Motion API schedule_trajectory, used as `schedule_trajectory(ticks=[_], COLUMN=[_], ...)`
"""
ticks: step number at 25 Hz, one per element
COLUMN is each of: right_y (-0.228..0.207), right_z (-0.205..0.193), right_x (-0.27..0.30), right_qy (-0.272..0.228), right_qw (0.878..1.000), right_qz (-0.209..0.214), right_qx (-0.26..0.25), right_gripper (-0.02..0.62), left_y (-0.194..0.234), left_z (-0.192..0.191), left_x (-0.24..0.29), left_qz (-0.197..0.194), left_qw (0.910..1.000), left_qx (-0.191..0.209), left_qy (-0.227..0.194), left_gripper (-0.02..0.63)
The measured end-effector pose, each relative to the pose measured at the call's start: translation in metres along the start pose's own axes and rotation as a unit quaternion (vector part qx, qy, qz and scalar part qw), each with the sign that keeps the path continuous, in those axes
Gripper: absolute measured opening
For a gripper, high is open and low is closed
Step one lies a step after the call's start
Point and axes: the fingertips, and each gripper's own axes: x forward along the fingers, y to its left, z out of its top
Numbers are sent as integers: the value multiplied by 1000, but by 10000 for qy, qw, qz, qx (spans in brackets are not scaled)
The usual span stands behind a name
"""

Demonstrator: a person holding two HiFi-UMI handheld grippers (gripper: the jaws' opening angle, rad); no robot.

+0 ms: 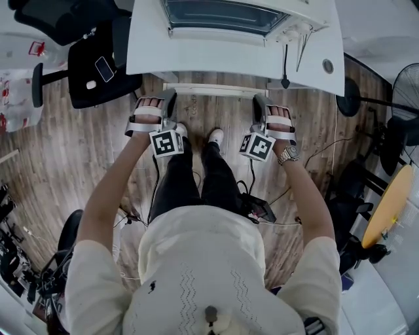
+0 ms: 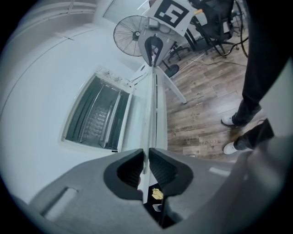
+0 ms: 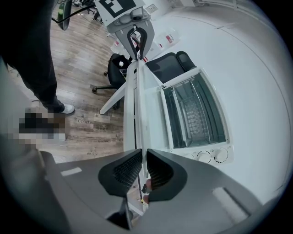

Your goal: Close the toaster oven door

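The white toaster oven (image 1: 222, 16) stands at the back of the white table (image 1: 150, 55). Its glass door (image 2: 98, 114) (image 3: 197, 114) looks flush with the knob panel (image 3: 215, 155), and a rack shows through the glass. Both grippers hover just in front of the table's near edge, well short of the oven. My left gripper (image 1: 169, 98) (image 2: 147, 157) has its jaws drawn to a thin slit with nothing held. The right gripper (image 1: 260, 100) (image 3: 143, 160) is the same, and the table edge (image 3: 137, 105) shows through its slit. Each gripper view catches the other gripper far off along that edge.
A black office chair (image 1: 98, 65) stands left of the table and a floor fan (image 1: 407, 75) to the right. A black cable (image 1: 285, 65) hangs over the table's right front. The person's shoes (image 1: 215, 136) and loose cables are on the wood floor below.
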Motion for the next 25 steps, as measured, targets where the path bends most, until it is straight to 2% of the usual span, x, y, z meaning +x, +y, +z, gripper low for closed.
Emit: schedule_trajectory(ticks=[12, 25], right_y=[-19, -42], right_z=[1, 3], right_x=[-7, -15], right_qy=[-81, -118], right_qw=[9999, 9997], right_qz=[53, 177], right_qx=[114, 152], right_gripper=[46, 41], left_y=[18, 44], left_z=[3, 7], left_x=[-8, -15], left_qz=[-20, -132], left_qw=[10000, 9999], left_qx=[77, -10], left_qy=[-24, -63], left_gripper=[41, 38])
